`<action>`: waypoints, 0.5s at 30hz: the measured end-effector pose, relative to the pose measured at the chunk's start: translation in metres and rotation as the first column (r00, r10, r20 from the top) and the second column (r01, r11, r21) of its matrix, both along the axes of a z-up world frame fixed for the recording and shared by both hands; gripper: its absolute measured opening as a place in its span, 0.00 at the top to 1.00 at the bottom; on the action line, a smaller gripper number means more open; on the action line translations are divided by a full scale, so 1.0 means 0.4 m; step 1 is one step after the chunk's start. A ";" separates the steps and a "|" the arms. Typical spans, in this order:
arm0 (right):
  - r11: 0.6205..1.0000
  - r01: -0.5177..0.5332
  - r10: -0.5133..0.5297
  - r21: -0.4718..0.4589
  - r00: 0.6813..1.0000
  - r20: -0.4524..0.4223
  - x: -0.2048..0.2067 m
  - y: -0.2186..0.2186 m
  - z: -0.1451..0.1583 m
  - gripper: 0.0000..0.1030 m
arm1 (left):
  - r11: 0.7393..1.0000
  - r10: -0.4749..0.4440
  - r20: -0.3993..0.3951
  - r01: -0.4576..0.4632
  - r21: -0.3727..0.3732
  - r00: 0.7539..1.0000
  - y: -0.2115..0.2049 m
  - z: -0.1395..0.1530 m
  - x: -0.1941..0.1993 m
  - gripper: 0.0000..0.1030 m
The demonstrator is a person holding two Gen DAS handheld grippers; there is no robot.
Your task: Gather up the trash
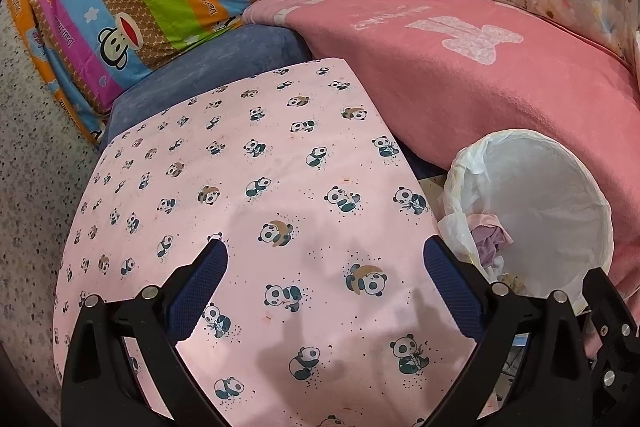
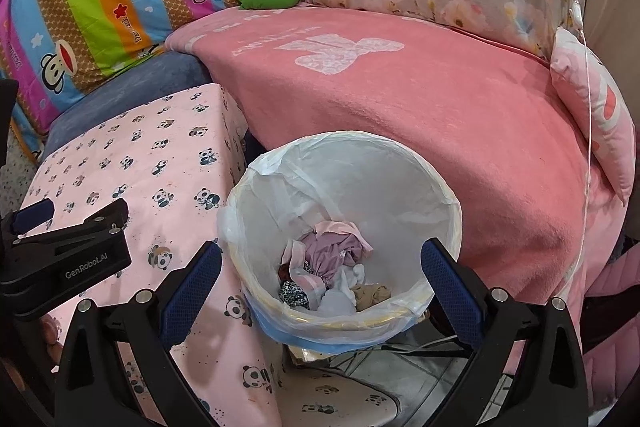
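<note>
My 2 claws, left claw (image 1: 326, 267) and right claw (image 2: 320, 267), gape wide, holding nothing. Crumpled trash (image 2: 332, 279) sits in lined bin (image 2: 448, 223) beside table (image 1: 240, 187); table shows none left. Collection looks nearly done.

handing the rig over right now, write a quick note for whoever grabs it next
Left gripper: open, empty, above the panda-print cloth.
Right gripper: open, empty, over the trash bin.
Bin stands between the panda cloth and the pink blanket, lined with a plastic bag; crumpled trash lies at its bottom.
Done: several pieces binned.
Left: no loose trash shows on the cloth; check outside these views.
</note>
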State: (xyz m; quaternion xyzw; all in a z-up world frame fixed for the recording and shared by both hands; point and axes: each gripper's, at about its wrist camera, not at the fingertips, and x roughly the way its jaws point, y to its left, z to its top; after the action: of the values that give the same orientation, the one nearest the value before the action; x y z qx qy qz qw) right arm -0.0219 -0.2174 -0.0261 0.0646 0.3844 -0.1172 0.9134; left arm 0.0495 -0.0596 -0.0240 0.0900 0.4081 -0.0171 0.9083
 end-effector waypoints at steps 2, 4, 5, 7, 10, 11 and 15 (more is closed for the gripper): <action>1.000 0.000 0.000 -0.001 1.000 -0.002 -0.001 -0.002 -0.003 0.04 | 1.000 0.006 -0.004 -0.006 0.004 1.000 -0.001 -0.002 0.000 0.09; 1.000 0.002 -0.002 0.002 1.000 -0.007 -0.001 -0.006 -0.006 0.04 | 1.000 0.014 -0.003 -0.014 0.000 1.000 0.000 -0.004 -0.002 0.09; 1.000 0.004 -0.004 0.003 1.000 -0.010 -0.001 -0.009 -0.008 0.04 | 1.000 0.016 -0.002 -0.016 -0.001 1.000 -0.003 -0.005 -0.004 0.09; 1.000 0.004 -0.004 0.001 1.000 -0.011 -0.001 -0.011 -0.009 0.04 | 1.000 0.016 -0.005 -0.016 0.000 1.000 -0.007 -0.006 -0.004 0.09; 1.000 0.006 -0.006 0.001 1.000 -0.011 -0.003 -0.016 -0.011 0.04 | 1.000 0.011 -0.001 -0.011 0.005 1.000 -0.014 -0.006 -0.010 0.09; 1.000 0.006 -0.006 0.001 1.000 -0.011 -0.002 -0.017 -0.014 0.04 | 1.000 0.009 0.000 -0.009 0.007 1.000 -0.016 -0.007 -0.012 0.09; 1.000 0.013 -0.013 0.003 1.000 -0.009 -0.005 -0.024 -0.016 0.04 | 1.000 0.004 -0.004 -0.004 0.010 1.000 -0.019 -0.010 -0.014 0.09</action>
State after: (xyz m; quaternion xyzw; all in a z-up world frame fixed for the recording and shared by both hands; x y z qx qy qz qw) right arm -0.0240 -0.2272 -0.0326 0.0679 0.3882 -0.1226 0.9109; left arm 0.0438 -0.0674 -0.0281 0.0936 0.4099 -0.0136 0.9072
